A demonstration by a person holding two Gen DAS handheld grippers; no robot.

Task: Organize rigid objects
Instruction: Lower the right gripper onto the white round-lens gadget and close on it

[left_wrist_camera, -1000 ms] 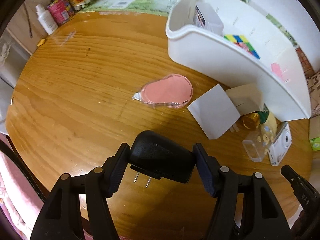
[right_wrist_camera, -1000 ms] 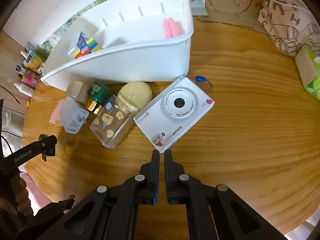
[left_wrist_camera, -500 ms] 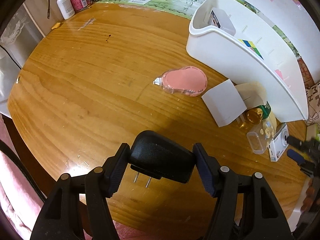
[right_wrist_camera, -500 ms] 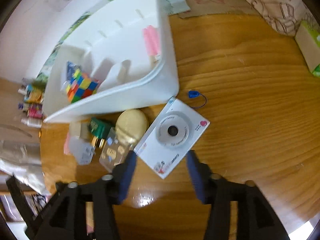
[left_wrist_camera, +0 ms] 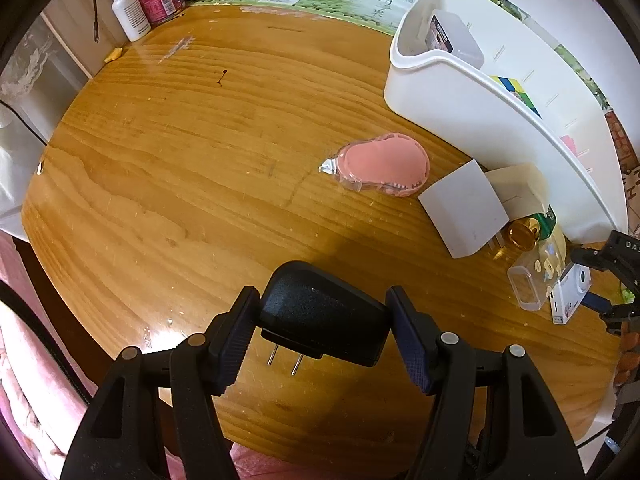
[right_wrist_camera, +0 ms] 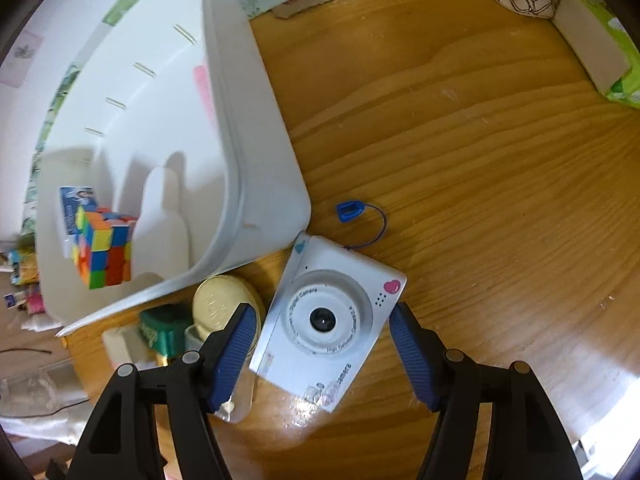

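Note:
My left gripper (left_wrist_camera: 322, 330) is shut on a black plug adapter (left_wrist_camera: 324, 314), prongs down, held above the round wooden table (left_wrist_camera: 180, 160). My right gripper (right_wrist_camera: 322, 350) is open, its pads on either side of a white toy camera (right_wrist_camera: 326, 324) lying face up on the table; the camera also shows in the left wrist view (left_wrist_camera: 570, 294). A white bin (right_wrist_camera: 180, 140) holds a colour cube (right_wrist_camera: 104, 252), a white box (left_wrist_camera: 454, 36) and a pink item (right_wrist_camera: 204, 92).
A pink tape dispenser (left_wrist_camera: 380, 164), a white charger (left_wrist_camera: 466, 214), a cream block (left_wrist_camera: 516, 192), a green gold-capped bottle (right_wrist_camera: 162, 326), a cream round compact (right_wrist_camera: 224, 306) and a clear case (left_wrist_camera: 528, 286) lie beside the bin. Bottles (left_wrist_camera: 130, 12) stand at the table's far edge.
My right gripper opened and came down closer, so its pads now flank the camera. My left gripper drew back and up with the adapter still held.

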